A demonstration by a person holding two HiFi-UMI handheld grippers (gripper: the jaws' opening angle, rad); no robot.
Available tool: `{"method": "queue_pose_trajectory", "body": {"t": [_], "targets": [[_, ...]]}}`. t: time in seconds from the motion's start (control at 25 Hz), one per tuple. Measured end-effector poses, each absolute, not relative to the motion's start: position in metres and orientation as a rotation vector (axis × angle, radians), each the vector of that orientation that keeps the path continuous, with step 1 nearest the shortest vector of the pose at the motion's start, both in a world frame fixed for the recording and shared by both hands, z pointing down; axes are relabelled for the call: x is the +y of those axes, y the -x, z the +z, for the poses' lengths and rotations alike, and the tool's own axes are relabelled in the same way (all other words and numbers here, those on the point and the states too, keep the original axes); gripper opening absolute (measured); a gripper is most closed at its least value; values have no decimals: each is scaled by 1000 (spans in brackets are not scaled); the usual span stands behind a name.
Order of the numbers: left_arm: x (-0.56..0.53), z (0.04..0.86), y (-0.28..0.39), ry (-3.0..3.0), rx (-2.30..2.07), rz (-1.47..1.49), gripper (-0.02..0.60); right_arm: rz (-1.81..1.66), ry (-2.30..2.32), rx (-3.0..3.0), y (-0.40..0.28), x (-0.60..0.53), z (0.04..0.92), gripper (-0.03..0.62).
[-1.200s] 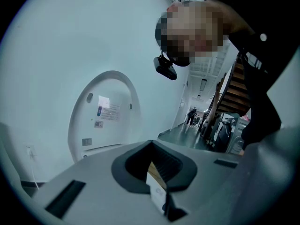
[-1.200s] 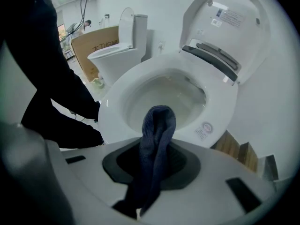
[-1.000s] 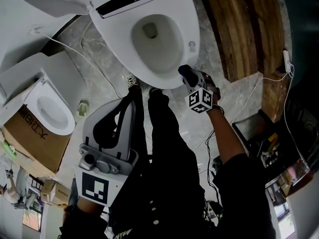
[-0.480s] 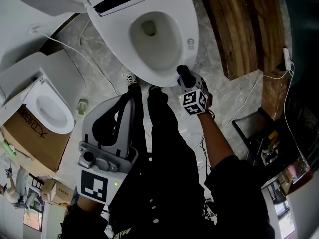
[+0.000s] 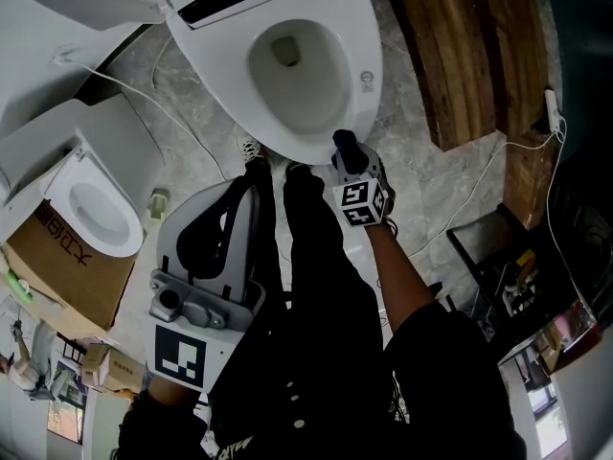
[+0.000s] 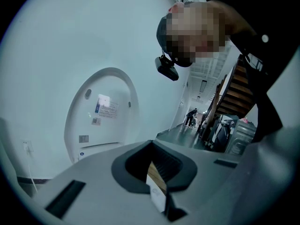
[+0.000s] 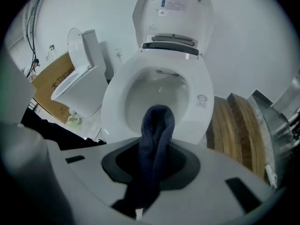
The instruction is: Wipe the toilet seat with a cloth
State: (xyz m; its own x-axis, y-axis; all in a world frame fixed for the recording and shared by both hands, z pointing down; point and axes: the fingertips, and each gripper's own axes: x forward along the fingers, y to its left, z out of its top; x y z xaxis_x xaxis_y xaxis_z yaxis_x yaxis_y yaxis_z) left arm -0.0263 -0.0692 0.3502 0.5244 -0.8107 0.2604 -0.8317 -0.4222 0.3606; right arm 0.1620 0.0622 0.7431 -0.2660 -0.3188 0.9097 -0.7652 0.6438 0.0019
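The white toilet seat (image 5: 368, 44) rings the open bowl at the top of the head view, and in the right gripper view the toilet seat (image 7: 204, 89) lies straight ahead. My right gripper (image 5: 346, 153) is shut on a dark blue cloth (image 5: 346, 143), which rests against the seat's front rim. Between that gripper's jaws the cloth (image 7: 156, 125) sticks up as a folded hump, with the right gripper (image 7: 151, 175) shut round it. My left gripper (image 5: 243, 195) hangs low at the left, away from the toilet, shut and holding nothing. In its own view the left gripper (image 6: 158, 176) faces a white wall.
The raised lid (image 7: 173, 12) stands behind the bowl. A second toilet (image 5: 92, 215) and a cardboard box (image 5: 59, 268) are at the left. Wooden planks (image 5: 460, 56) lie at the right, and a white cable (image 5: 479, 188) trails over the floor. The person's black-trousered legs (image 5: 316, 286) stand before the bowl.
My right gripper has slid left and slightly up along the seat's front rim with the cloth. The left gripper has stayed where it was.
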Motion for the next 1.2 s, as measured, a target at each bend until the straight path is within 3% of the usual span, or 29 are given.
{"method": "queue_pose_trajectory", "body": {"t": [1.2], "targets": [[-74,359,36,-2321,-1297,67,11,944,-1087,-1812,-107,79,739,100]]}}
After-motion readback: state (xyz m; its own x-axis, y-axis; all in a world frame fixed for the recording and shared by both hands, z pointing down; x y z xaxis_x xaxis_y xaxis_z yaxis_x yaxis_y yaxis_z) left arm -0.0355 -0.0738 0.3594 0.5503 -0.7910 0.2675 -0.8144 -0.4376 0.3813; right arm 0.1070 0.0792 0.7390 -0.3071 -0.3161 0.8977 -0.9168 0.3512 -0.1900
